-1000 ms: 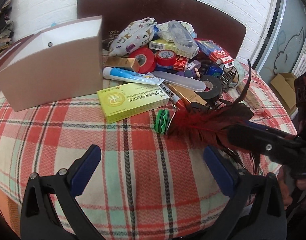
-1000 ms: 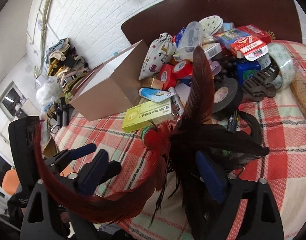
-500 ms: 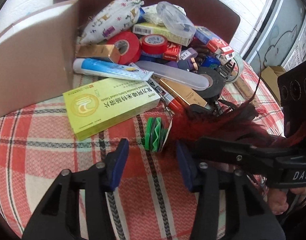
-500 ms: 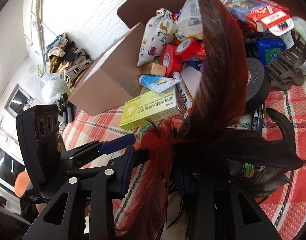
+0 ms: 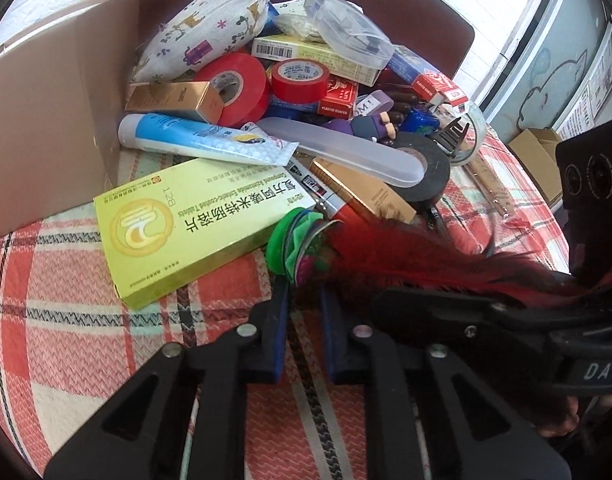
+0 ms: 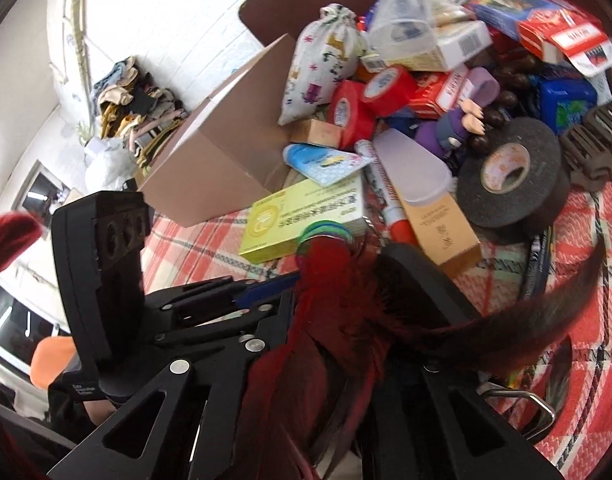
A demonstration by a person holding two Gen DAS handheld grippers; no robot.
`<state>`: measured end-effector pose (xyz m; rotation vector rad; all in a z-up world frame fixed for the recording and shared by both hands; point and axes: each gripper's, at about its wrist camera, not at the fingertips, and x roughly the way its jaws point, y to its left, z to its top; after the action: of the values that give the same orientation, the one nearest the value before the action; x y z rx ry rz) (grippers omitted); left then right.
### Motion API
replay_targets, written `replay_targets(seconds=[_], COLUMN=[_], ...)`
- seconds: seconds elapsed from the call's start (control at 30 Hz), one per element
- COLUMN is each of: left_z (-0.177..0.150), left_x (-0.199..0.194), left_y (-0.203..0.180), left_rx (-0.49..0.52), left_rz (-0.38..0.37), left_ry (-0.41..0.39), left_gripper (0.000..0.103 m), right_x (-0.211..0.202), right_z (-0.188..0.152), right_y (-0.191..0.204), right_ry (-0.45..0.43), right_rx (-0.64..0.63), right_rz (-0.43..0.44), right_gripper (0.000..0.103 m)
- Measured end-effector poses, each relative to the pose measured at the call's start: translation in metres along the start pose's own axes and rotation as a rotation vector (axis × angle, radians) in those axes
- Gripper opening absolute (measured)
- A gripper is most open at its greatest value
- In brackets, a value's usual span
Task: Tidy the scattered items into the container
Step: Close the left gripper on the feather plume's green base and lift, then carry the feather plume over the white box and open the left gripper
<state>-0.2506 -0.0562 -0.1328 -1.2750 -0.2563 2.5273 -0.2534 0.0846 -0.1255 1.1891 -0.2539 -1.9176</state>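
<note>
Left gripper [image 5: 301,300]: jaws pressed together on the stacked green plastic discs that form the base of the red-and-dark feathered shuttlecock [image 5: 293,248]. The blue pads bear on the discs from both sides.

Right gripper [image 6: 338,308]: jaws drawn together around the shuttlecock's plumes, which cover the pads; the fingertips themselves cannot be made out through the plumes.

The shuttlecock lies on the red-and-green plaid tablecloth [image 5: 65,320], base toward the pile, plumes trailing right in the left wrist view.

The open brown cardboard box [image 5: 45,100] stands at the left on the cloth, well apart from the shuttlecock.

Surroundings:
- A yellow-green flat medicine carton [image 5: 193,224] lies flat between box and shuttlecock; its near corner touches the green discs.
- A blue-and-white squeeze tube [image 5: 193,140] rests just behind the carton, against the box wall.
- A red-capped white marker pen [image 5: 326,200] and a gold rectangular carton [image 5: 362,196] lie just behind the discs.
- A frosted translucent oblong case [image 5: 346,156] lies across the gold carton, one end on a black roll of tape [image 5: 426,176].
- Two red rolls of tape [image 5: 241,88], a printed white cloth drawstring pouch [image 5: 201,32] and a clear plastic case [image 5: 346,32] sit further back in the pile.
</note>
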Motion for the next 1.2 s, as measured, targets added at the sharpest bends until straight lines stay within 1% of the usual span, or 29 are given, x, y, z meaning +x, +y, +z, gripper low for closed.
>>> replay_targets(seconds=[0.17, 0.37, 0.6, 0.83, 0.93, 1.07, 1.2], left_z=[0.003, 0.007, 0.021, 0.045, 0.055, 0.071, 0.084], left_x=[-0.017, -0.054, -0.101, -0.144, -0.157, -0.168, -0.169], left_y=[0.0, -0.001, 0.008, 0.038, 0.054, 0.078, 0.101], left_rx=[-0.005, 0.007, 0.013, -0.003, -0.01, -0.026, -0.046], left_rz=[-0.01, 0.017, 0.069, 0.137, 0.162, 0.184, 0.198], left_ry=[-0.042, -0.124, -0.235, -0.361, -0.398, -0.433, -0.442], left_gripper=[0.013, 0.013, 0.013, 0.013, 0.013, 0.013, 0.013], right_x=[-0.012, -0.026, -0.035, -0.023, -0.013, 0.002, 0.024], right_z=[0.004, 0.011, 0.032, 0.068, 0.085, 0.105, 0.126], right_y=[0.012, 0.036, 0.08, 0.13, 0.147, 0.163, 0.169], right_ry=[-0.027, -0.07, -0.121, -0.171, -0.183, -0.185, -0.171], right_rx=[-0.029, -0.083, -0.189, -0.308, -0.352, -0.38, -0.389], right_rz=[0.017, 0.046, 0.095, 0.138, 0.149, 0.157, 0.169], right_gripper=[0.011, 0.011, 0.011, 0.011, 0.011, 0.011, 0.011])
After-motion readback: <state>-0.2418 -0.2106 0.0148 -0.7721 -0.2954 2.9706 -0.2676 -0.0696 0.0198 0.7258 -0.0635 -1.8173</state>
